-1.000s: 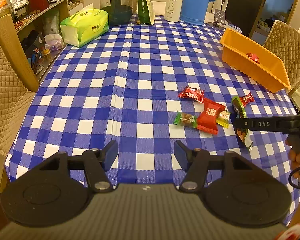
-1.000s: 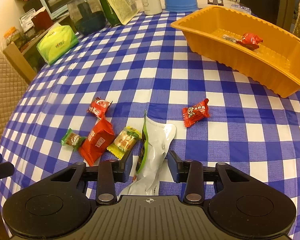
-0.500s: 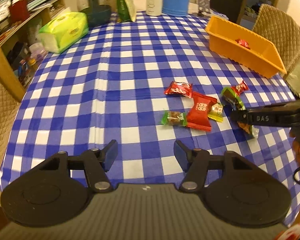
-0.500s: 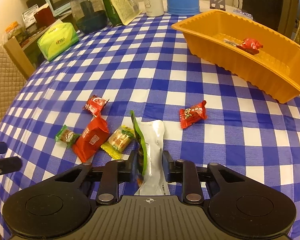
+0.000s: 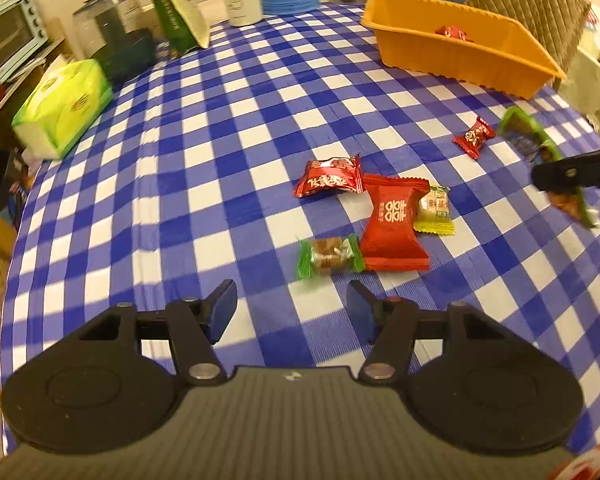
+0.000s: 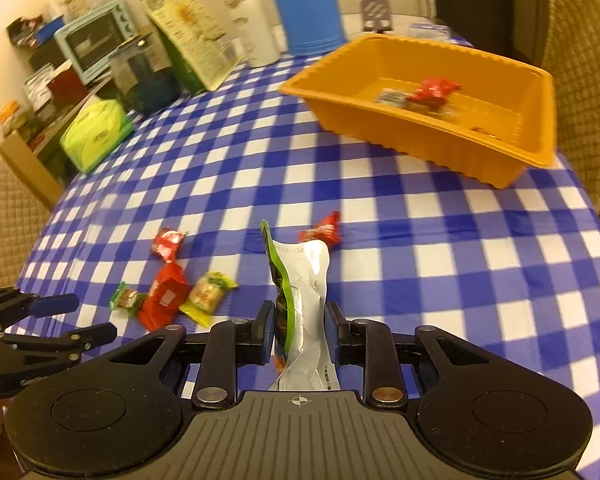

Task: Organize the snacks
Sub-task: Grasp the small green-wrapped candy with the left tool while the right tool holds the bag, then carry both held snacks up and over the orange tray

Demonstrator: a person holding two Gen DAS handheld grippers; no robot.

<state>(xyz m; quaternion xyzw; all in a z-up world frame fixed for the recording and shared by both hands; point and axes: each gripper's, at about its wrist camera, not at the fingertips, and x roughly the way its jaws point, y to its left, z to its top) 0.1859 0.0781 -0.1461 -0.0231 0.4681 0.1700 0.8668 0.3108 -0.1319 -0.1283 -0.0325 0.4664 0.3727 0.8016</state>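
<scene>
My right gripper (image 6: 298,328) is shut on a silver pouch with a green edge (image 6: 304,280), held upright above the checked cloth. The same pouch (image 5: 528,140) shows at the right edge of the left wrist view. My left gripper (image 5: 292,304) is open, its jaws wide and with nothing between them, just short of a green-wrapped candy (image 5: 328,254). Beside that candy lie a large red packet (image 5: 392,228), a yellow candy (image 5: 434,210) and a red candy (image 5: 330,176). A small red candy (image 6: 322,232) lies farther on. The orange tray (image 6: 420,144) holds a red candy (image 6: 434,92).
A green tissue pack (image 5: 60,108), a dark jar (image 6: 148,80), a green bag (image 6: 192,40), a white bottle (image 6: 256,24) and a blue jug (image 6: 308,4) stand along the table's far side. Quilted chairs (image 6: 584,80) flank the table. A shelf with a toaster oven (image 6: 96,40) is at the left.
The right gripper closed on the pouch and raised it off the cloth. The left gripper sank and moved toward the cluster of candies, rolling as it went.
</scene>
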